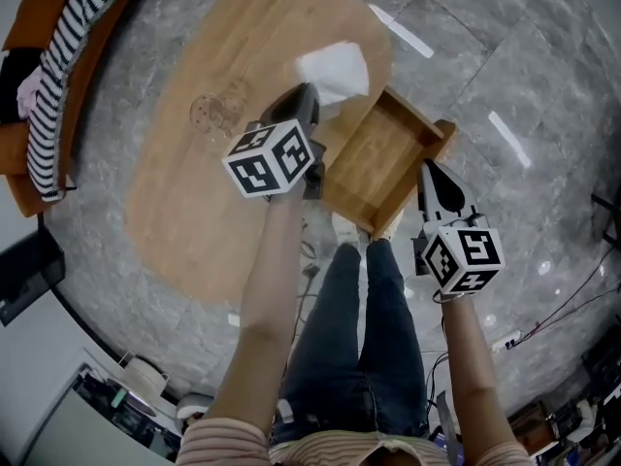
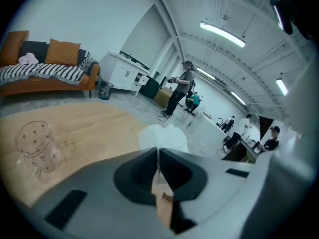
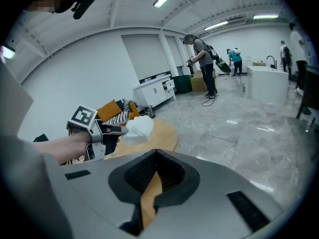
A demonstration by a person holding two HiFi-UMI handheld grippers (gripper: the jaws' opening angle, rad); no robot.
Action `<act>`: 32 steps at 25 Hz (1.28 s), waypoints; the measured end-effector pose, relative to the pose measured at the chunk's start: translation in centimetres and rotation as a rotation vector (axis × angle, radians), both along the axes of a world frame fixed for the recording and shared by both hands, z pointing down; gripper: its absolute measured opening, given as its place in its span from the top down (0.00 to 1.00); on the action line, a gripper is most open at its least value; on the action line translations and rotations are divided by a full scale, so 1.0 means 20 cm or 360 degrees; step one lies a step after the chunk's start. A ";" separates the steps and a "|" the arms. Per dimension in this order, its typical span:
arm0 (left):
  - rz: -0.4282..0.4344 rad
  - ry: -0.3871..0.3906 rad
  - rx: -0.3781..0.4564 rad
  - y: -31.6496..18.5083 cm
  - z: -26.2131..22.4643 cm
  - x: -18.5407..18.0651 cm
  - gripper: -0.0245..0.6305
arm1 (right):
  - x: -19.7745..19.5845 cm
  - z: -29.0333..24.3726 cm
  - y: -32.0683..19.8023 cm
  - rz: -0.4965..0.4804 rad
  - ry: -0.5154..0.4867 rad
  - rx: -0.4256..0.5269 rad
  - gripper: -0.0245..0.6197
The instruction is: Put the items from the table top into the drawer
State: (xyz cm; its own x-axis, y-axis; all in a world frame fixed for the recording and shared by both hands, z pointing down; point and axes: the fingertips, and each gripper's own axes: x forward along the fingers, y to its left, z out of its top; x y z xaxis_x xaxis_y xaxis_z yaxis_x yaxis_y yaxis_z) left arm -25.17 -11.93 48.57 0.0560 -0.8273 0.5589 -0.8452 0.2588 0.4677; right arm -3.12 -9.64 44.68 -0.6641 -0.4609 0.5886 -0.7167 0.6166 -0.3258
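A crumpled white cloth (image 1: 335,71) hangs above the far end of the oval wooden table (image 1: 184,212), and my left gripper (image 1: 307,98) is shut on its near edge. In the left gripper view the cloth (image 2: 164,137) bulges just past the closed tips (image 2: 158,151). The right gripper view shows that gripper (image 3: 112,130) holding the cloth (image 3: 138,126) in the air. A clear dotted cup (image 1: 215,113) stands on the table, left of the cloth. The open wooden drawer (image 1: 383,158) sticks out at the table's right side. My right gripper (image 1: 428,170) hovers by the drawer's right corner, shut and empty.
An orange sofa (image 1: 58,56) with a striped blanket stands at the far left. The person's legs (image 1: 354,328) are just in front of the drawer. Cables (image 1: 572,304) lie on the grey floor at the right. Several people (image 2: 182,91) stand far off in the room.
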 end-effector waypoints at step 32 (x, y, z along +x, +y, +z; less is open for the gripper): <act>0.0905 -0.0020 -0.0179 -0.13 0.32 1.02 0.92 | 0.60 0.17 0.05 0.0340 0.0022 -0.0060 0.95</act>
State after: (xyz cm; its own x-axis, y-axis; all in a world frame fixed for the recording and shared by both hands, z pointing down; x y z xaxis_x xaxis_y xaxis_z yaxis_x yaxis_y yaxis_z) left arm -4.86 -14.60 54.89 0.4668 -0.6045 0.6454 -0.8714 -0.1898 0.4524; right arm 8.80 -8.65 48.01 -0.5453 -0.5679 0.6165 -0.8344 0.4379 -0.3347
